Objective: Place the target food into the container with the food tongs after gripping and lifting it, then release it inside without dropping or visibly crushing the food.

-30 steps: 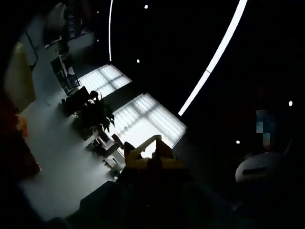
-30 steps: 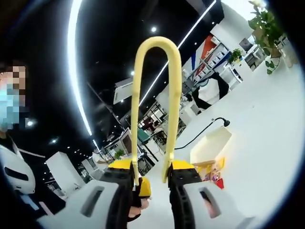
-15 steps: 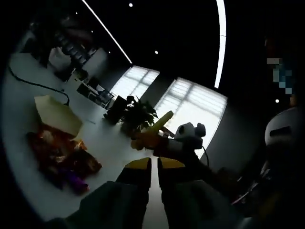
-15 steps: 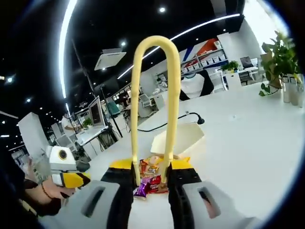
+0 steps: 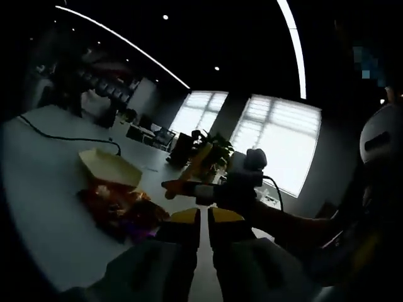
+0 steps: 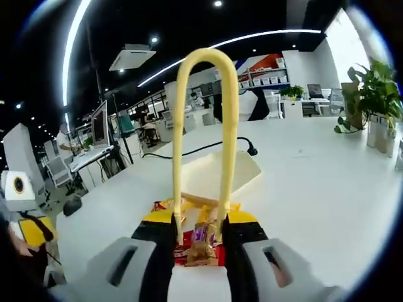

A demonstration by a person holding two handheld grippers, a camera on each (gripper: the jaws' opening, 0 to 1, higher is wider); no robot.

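Note:
My right gripper (image 6: 201, 221) is shut on the yellow food tongs (image 6: 230, 145), whose looped bend stands up in the middle of the right gripper view. Just past its jaws lies a pile of wrapped snack packets (image 6: 203, 244) on the white table (image 6: 327, 201). Behind the pile is a cream paper container (image 6: 217, 173), open. In the dim left gripper view, my left gripper (image 5: 203, 217) has its jaws close together with nothing between them. The container (image 5: 107, 167) and packets (image 5: 119, 211) lie to its left. The right gripper (image 5: 236, 189) with the tongs (image 5: 192, 171) comes in from the right.
A black cable (image 6: 208, 148) runs across the table behind the container. Potted plants (image 6: 371, 88) stand at the right edge. Desks, monitors (image 6: 101, 126) and shelves fill the room beyond. My left gripper (image 6: 28, 217) shows at the left rim. Bright windows (image 5: 283, 145) are ahead.
Both views have swung down from the ceiling toward the table. The packets now sit right behind the right gripper's jaws. The tongs stay held the same way.

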